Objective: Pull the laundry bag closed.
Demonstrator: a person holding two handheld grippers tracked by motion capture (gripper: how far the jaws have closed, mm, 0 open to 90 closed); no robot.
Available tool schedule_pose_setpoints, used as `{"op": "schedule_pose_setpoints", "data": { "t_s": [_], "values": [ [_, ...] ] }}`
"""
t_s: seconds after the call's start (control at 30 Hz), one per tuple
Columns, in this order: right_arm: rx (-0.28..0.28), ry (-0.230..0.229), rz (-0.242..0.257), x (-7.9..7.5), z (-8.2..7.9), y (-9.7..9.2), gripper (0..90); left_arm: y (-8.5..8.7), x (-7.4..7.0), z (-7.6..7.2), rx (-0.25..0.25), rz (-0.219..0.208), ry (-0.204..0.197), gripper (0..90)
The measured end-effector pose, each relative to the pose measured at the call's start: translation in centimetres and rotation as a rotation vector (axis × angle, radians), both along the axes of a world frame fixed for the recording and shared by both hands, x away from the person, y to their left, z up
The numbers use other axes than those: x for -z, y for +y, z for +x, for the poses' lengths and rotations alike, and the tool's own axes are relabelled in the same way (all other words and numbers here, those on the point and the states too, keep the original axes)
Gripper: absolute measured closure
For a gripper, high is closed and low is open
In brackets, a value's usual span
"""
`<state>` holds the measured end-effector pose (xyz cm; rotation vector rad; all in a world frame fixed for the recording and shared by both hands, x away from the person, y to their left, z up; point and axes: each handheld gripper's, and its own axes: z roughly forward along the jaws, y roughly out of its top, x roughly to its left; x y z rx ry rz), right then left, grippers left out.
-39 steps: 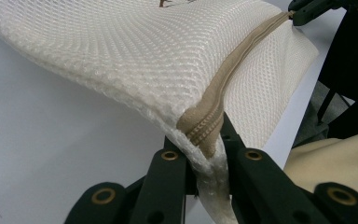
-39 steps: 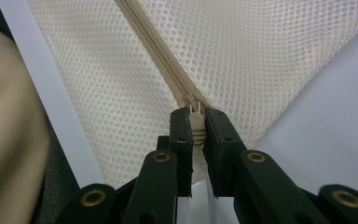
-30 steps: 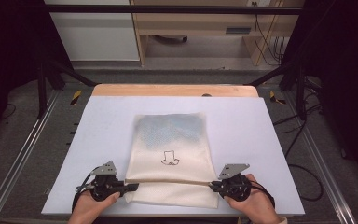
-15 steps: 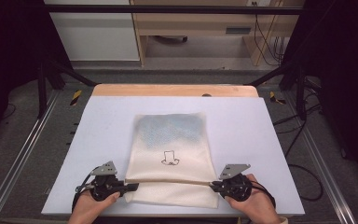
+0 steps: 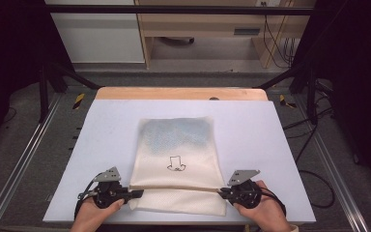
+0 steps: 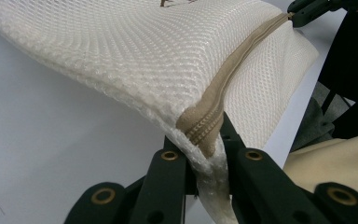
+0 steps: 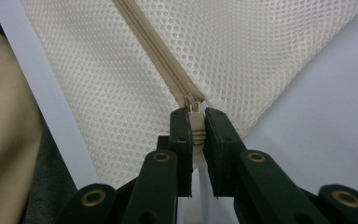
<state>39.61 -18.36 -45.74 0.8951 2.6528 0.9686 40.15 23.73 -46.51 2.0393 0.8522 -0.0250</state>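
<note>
A cream mesh bag (image 5: 176, 145) with a small black drawing lies flat on the white table (image 5: 270, 135). A tan zipper (image 5: 178, 187) runs across its near end. My left gripper (image 5: 137, 193) is shut on the bag's left corner at the zipper's end. In the left gripper view the jaws (image 6: 204, 140) pinch the mesh (image 6: 121, 51) and the zipper tape (image 6: 242, 60). My right gripper (image 5: 221, 192) is shut on the zipper pull at the right end. The right gripper view shows the pull tab (image 7: 195, 126) clamped between the jaws (image 7: 196, 116), with the zipper (image 7: 154, 51) closed beyond it.
A wooden strip (image 5: 178, 93) borders the table's far edge. Metal rails (image 5: 24, 159) run along both sides. A cabinet and cables (image 5: 275, 38) stand beyond the table. A beige sleeve (image 7: 0, 140) shows at the left of the right gripper view.
</note>
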Motion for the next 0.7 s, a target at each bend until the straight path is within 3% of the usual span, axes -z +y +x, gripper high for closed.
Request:
{"op": "schedule_pose_setpoints", "data": {
  "t_s": [0.7],
  "values": [
    [0.005, -0.001, -0.014, 0.09, -0.04, 0.30, 82.0, -0.29, -0.07, -0.54, -0.022, 0.043, 0.002, 81.8]
  ]
}}
